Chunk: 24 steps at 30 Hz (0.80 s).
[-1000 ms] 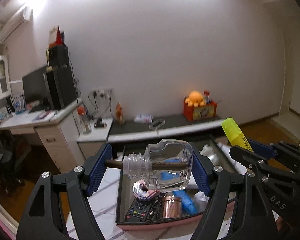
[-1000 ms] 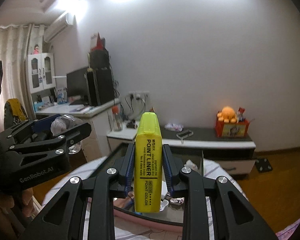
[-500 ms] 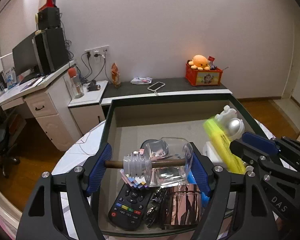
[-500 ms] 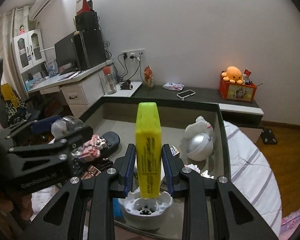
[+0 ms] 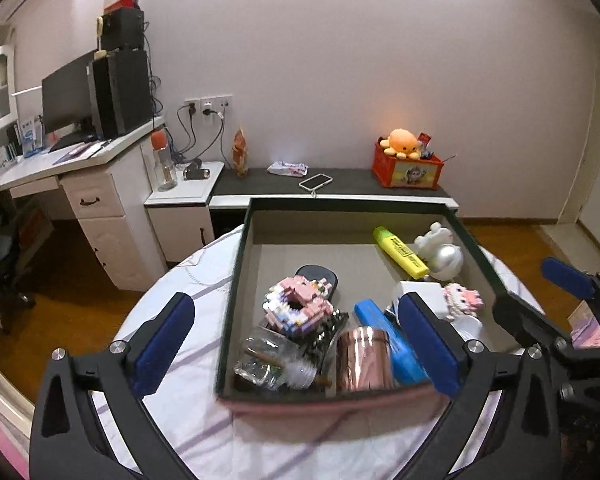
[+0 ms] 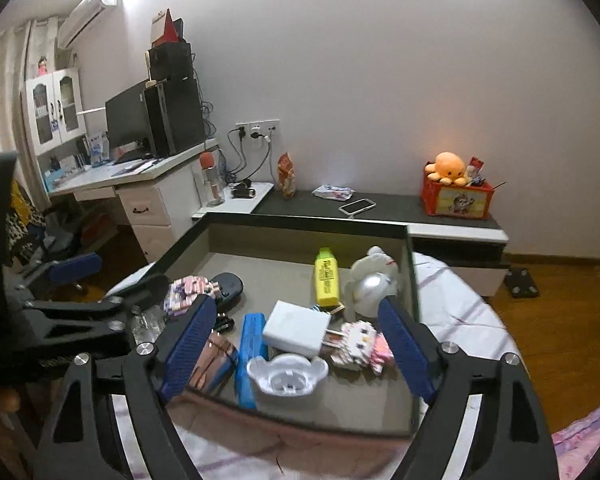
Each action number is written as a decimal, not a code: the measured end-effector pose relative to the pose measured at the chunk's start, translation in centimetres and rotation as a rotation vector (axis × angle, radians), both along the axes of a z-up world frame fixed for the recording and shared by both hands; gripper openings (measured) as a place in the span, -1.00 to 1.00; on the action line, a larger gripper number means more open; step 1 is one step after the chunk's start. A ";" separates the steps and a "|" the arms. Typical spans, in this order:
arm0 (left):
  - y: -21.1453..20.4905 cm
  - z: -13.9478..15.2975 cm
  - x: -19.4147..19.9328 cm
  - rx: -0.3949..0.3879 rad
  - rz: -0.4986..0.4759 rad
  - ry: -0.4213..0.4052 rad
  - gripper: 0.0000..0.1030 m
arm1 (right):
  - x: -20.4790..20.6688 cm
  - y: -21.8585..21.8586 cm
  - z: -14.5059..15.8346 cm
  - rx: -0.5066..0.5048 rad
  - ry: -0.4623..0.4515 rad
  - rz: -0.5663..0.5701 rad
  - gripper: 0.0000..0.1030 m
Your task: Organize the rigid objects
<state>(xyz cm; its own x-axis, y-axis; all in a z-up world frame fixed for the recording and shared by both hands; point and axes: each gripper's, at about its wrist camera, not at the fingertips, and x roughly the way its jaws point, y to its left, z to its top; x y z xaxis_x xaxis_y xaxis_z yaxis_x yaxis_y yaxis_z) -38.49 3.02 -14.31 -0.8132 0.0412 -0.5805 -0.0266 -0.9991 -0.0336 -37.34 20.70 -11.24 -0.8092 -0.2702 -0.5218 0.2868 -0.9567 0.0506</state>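
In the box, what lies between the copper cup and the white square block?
In the left wrist view, a blue case lies between the copper cup and the white block.

We see the tray (image 5: pixel 236 280) resting on the tabletop (image 5: pixel 188 292). Inside it, the glass bottle (image 5: pixel 268 360) lies at the near left corner, with the metal cup (image 5: pixel 364 360) just to its right. The block figure (image 5: pixel 300 300) sits behind them on the remote (image 5: pixel 320 274). The highlighter (image 5: pixel 400 252) lies at the far right, beside the round figurine (image 5: pixel 444 256).
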 end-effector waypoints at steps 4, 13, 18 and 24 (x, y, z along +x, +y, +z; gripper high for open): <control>-0.7 2.3 4.0 0.021 -0.001 0.054 0.99 | 3.2 0.2 1.6 0.003 0.048 -0.008 1.00; -1.4 6.3 12.1 -0.007 -0.006 0.163 0.99 | 9.6 0.7 4.2 -0.003 0.119 -0.042 1.00; -1.2 9.0 16.7 -0.018 -0.022 0.240 0.99 | 14.0 1.2 6.7 -0.020 0.191 -0.072 1.00; -0.8 11.9 22.3 -0.023 -0.040 0.332 1.00 | 19.7 0.8 10.0 -0.027 0.295 -0.082 1.00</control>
<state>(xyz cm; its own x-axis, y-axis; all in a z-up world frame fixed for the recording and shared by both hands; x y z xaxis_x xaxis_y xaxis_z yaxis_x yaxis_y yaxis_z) -16.15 2.17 -2.38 -0.9562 0.0666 -0.2852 -0.0712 -0.9974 0.0057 -17.65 21.54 -1.22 -0.9443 -0.2083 -0.2547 0.2149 -0.9766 0.0019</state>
